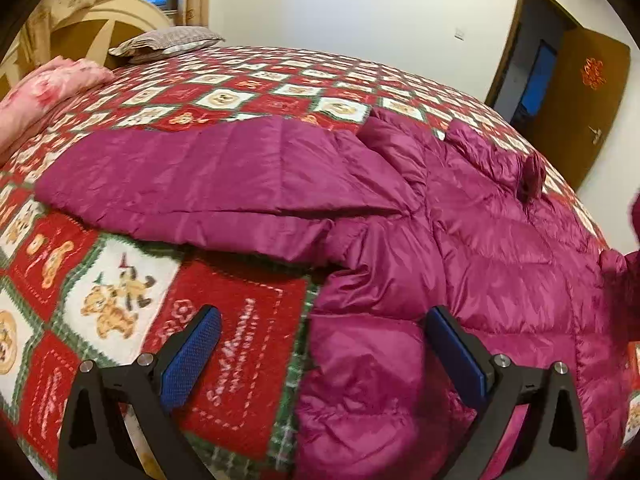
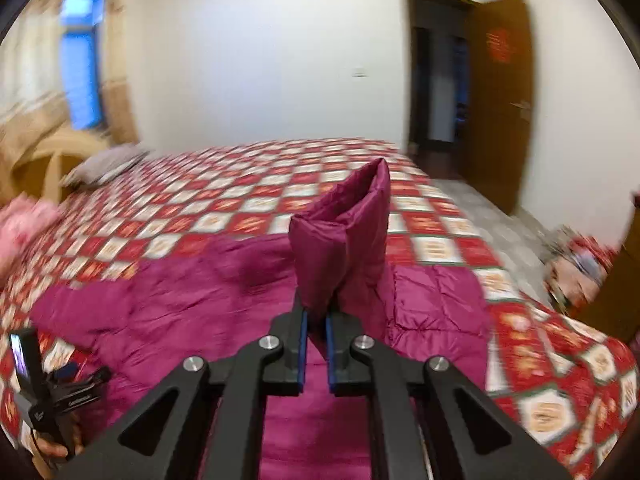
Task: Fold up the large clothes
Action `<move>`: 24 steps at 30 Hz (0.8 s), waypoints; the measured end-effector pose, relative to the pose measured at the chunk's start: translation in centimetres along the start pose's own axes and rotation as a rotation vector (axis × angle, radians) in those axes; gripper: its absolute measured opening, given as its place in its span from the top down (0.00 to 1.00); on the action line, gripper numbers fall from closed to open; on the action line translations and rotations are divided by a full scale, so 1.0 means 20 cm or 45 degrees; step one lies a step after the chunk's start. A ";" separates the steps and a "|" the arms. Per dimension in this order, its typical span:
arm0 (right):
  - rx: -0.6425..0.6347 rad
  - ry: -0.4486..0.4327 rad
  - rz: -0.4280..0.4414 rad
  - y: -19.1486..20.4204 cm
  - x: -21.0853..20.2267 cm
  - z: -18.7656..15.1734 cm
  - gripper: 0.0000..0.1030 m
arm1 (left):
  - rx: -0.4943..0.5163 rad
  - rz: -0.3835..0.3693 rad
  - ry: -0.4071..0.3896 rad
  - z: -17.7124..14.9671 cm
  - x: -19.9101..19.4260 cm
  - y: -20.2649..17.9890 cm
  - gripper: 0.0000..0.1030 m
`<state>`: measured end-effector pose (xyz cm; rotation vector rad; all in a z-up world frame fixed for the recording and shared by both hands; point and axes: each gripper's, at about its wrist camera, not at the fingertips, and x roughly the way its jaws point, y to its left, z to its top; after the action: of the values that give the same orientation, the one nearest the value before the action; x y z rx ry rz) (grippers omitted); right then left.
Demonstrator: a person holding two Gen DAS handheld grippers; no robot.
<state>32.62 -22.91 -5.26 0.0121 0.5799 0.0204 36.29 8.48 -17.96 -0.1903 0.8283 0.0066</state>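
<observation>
A magenta puffer jacket (image 1: 460, 248) lies spread on the bed, one sleeve (image 1: 208, 184) stretched out to the left. My left gripper (image 1: 320, 320) is open, low over the jacket's left edge where it meets the blanket, holding nothing. My right gripper (image 2: 316, 316) is shut on a fold of the jacket's other sleeve (image 2: 344, 236), lifted so the cloth stands up above the jacket body (image 2: 180, 300). The left gripper's body (image 2: 36, 392) shows at the lower left of the right wrist view.
A red and white checked blanket (image 1: 248, 92) covers the bed. A grey pillow (image 1: 168, 42) and pink bedding (image 1: 48, 84) lie at the head, by the wooden headboard (image 1: 100, 28). An open brown door (image 2: 500, 100) is at the far right.
</observation>
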 end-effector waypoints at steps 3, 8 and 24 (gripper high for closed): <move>-0.058 0.041 0.095 0.24 0.11 -0.05 0.91 | 0.017 0.010 -0.042 0.02 -0.10 0.02 0.01; -0.142 0.107 0.192 0.53 0.25 -0.12 0.91 | 0.094 0.045 -0.147 0.08 -0.26 0.05 0.01; -0.040 0.145 0.496 0.47 0.19 -0.19 0.42 | 0.159 0.046 -0.165 0.20 -0.29 0.00 0.01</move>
<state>33.61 -13.44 -10.38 0.0937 0.6842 0.4112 35.23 9.57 -11.03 -0.0561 0.7001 0.0011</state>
